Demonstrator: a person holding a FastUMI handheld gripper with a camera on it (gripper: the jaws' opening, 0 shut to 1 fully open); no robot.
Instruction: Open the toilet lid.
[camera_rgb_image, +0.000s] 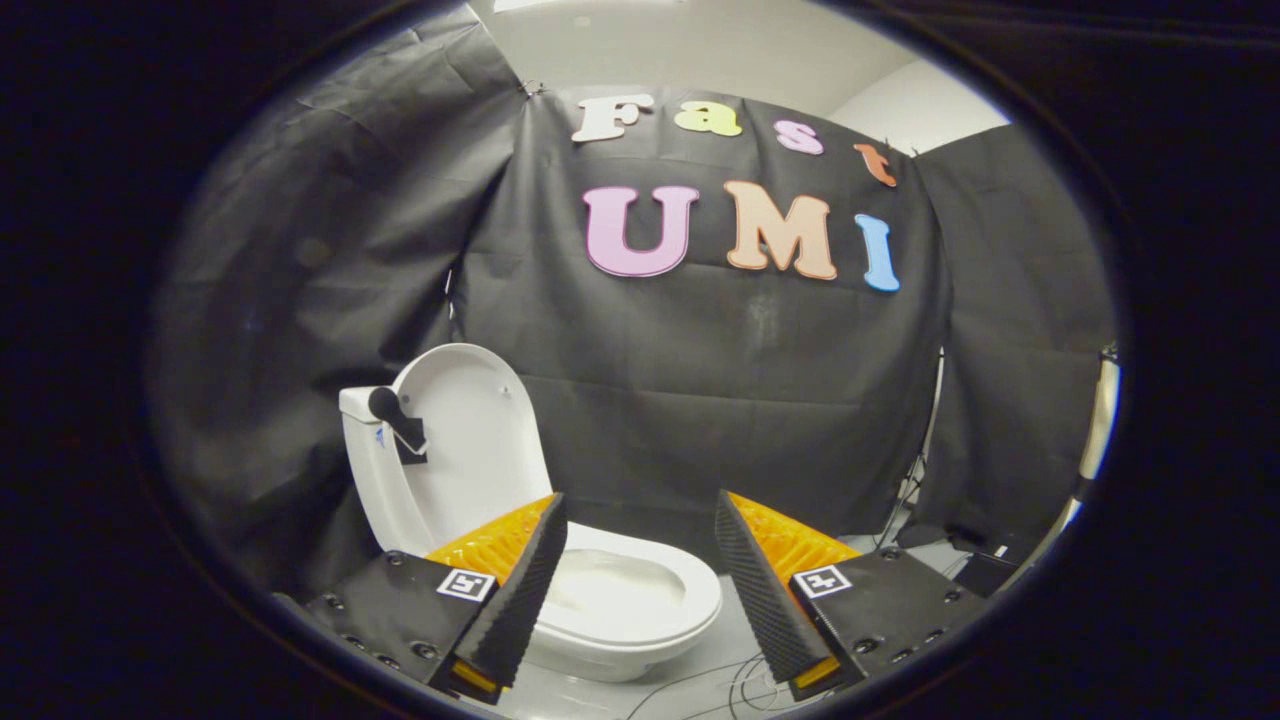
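A white toilet (620, 600) stands on the floor beyond my fingers, a little left of the gap between them. Its lid (470, 440) is raised upright and leans back against the tank (365, 450). The seat ring is down and the bowl shows inside it. A dark flush handle (395, 415) sticks out from the tank's side. My gripper (640, 510) is open, its two fingers spread wide with nothing between them. The left finger (525, 590) overlaps the bowl's near rim in the view, and the right finger (765, 590) stands apart from the toilet.
Black cloth walls close in the booth behind and to both sides of the toilet. Thin cables (720, 685) lie on the pale floor just ahead of the fingers. Dark gear (985, 565) and a pale pole (1100, 430) stand at the right wall.
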